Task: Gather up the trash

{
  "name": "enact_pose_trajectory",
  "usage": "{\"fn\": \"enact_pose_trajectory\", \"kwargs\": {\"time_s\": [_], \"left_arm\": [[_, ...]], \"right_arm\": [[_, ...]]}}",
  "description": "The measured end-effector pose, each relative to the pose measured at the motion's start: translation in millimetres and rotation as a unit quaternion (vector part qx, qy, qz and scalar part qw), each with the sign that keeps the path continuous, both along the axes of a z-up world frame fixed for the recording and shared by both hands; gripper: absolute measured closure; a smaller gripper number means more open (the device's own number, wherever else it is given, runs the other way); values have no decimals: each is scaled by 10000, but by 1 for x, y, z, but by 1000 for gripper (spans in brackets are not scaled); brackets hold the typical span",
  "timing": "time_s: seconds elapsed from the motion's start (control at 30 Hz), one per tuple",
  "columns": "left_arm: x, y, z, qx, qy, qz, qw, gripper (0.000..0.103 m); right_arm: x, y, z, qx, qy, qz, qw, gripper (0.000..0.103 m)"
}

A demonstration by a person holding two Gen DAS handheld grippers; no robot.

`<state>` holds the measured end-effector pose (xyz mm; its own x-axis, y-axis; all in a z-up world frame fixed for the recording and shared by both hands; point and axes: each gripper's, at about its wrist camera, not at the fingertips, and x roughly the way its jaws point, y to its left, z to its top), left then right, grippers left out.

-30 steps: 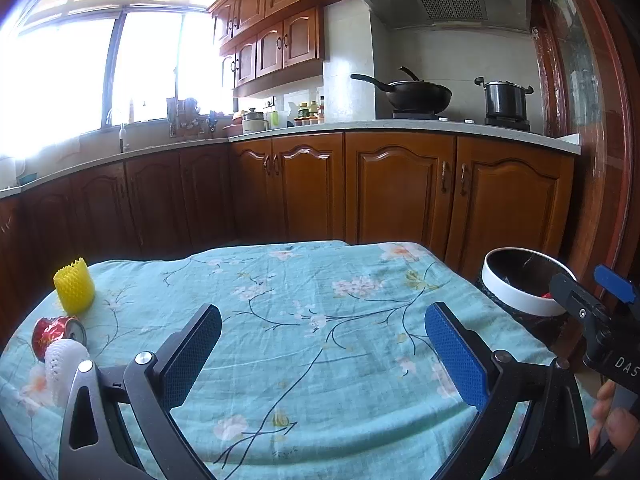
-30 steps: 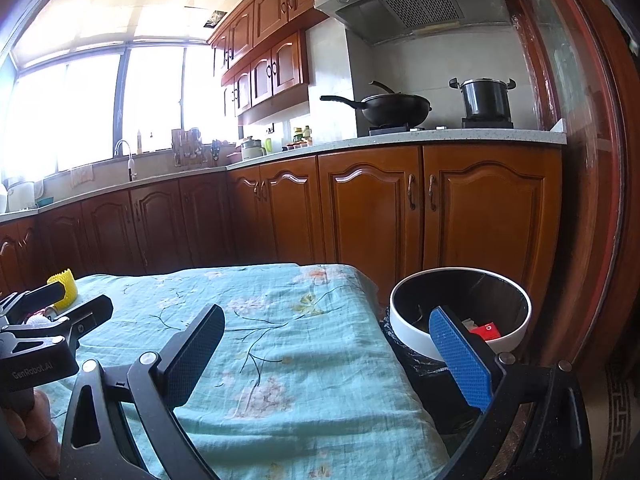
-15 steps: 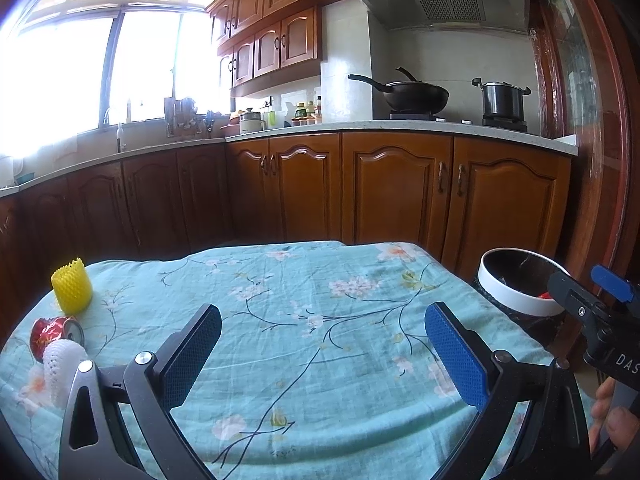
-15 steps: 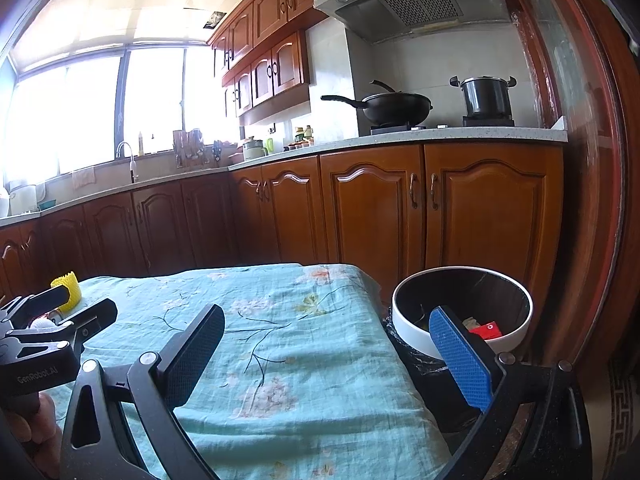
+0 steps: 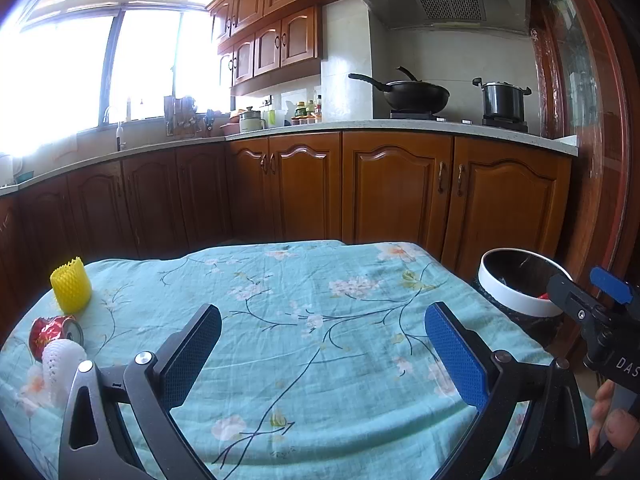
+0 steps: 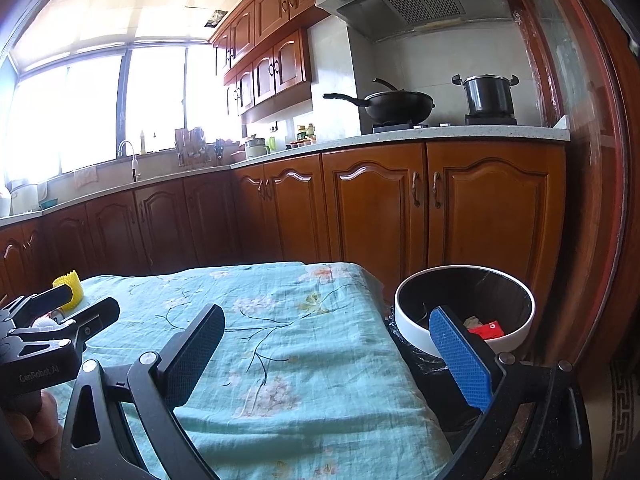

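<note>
1. Red crushed can [image 5: 56, 331] lies at the left edge of my floral tablecloth [image 5: 312, 344], touching a white foam net [image 5: 60, 364], near a yellow foam net [image 5: 71, 285]
2. My left gripper [image 5: 322, 352] and right gripper [image 6: 326, 354] both gape wide — holding nothing
3. The white-rimmed bin [image 6: 464, 312] stands just beside the table's right edge — red scrap [image 6: 489, 330] inside

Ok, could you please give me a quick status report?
Left gripper open, right gripper open, both empty. Crushed red can, white foam net, yellow foam net on table. White-rimmed bin unobstructed.
</note>
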<state>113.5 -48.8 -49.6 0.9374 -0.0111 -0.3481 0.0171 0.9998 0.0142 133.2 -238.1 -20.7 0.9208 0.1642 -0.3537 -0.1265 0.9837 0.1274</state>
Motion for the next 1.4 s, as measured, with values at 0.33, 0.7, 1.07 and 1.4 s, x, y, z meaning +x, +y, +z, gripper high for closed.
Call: {"fn": "enact_pose_trajectory", "kwargs": {"time_s": [0.33,0.7,1.07,1.4], "left_arm": [[2,0,0,17,17,-26,10000,1],[4,0,-2,5,53,-34,10000,1],[6,1,-4,-9,111,-43,9999,1],[9,3,-4,-73,189,-96,9997,1]], "right_arm": [[-1,0,1,13,7,7,10000,0],[1,0,2,42,75,28,10000,0],[5,-1,-2,87,182,31,9998,0],[10,0,-5,101,292,60,9995,0]]}}
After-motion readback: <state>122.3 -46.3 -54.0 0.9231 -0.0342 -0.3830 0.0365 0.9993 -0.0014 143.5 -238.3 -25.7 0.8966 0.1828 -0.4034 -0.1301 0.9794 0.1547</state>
